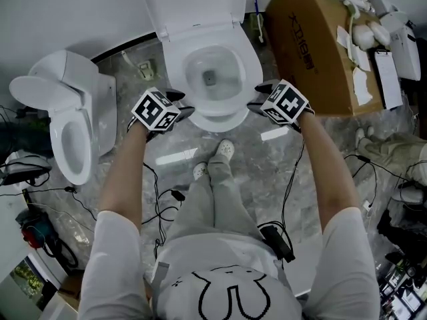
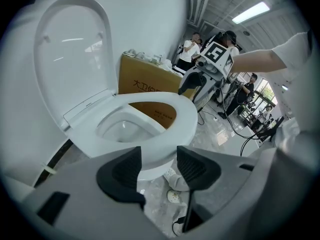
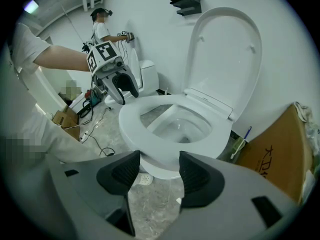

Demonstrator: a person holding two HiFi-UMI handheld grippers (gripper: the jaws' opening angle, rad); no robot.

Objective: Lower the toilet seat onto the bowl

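Note:
The white toilet (image 1: 212,79) stands at top centre in the head view. Its seat ring (image 1: 251,67) lies flat over the bowl and its lid (image 1: 193,2) stands upright against the wall. My left gripper (image 1: 183,107) hovers by the bowl's front left, open, with nothing between its fingers. My right gripper (image 1: 260,99) hovers by the front right, also open and empty. In the left gripper view the seat (image 2: 182,121) and raised lid (image 2: 70,54) lie beyond the gripper (image 2: 157,166). In the right gripper view the seat (image 3: 134,126) and lid (image 3: 225,54) lie beyond the gripper (image 3: 159,169).
A second white toilet (image 1: 63,125) stands to the left. A large cardboard box (image 1: 320,45) with white parts on top stands to the right. Cables (image 1: 160,192) trail over the marble floor near the person's feet (image 1: 213,159). Other people stand in the background.

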